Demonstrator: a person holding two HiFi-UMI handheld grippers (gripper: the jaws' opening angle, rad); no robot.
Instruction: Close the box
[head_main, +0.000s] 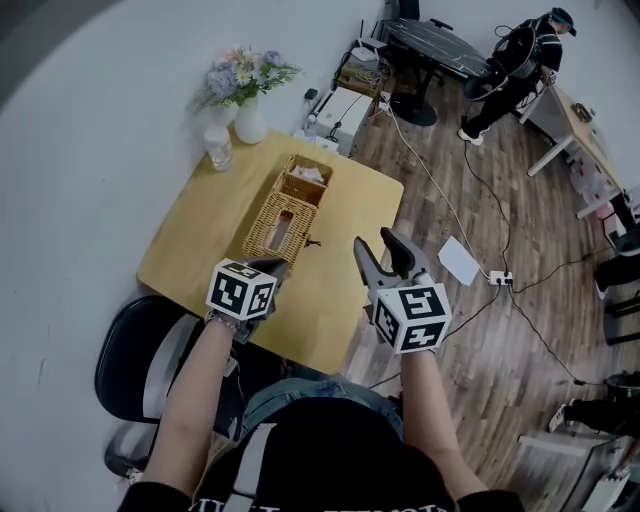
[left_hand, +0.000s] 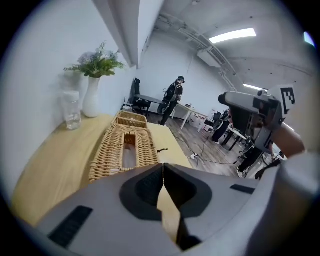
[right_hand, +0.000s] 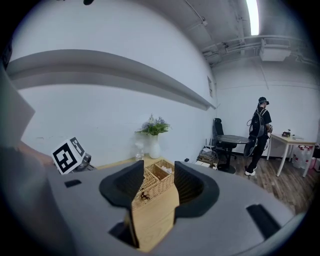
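Currently your left gripper (head_main: 277, 266) is pinched together on nothing and your right gripper (head_main: 378, 243) is spread and empty. The long tan woven wicker box (head_main: 280, 215) sits mid-table on the yellow wooden table (head_main: 190, 255), its far end open. Likely light, stiff and rough-surfaced; grip a woven rim edge gently.

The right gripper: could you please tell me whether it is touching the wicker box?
Apart. The head view shows bare table between the right gripper and the wicker box; in the right gripper view its open jaws hold nothing.
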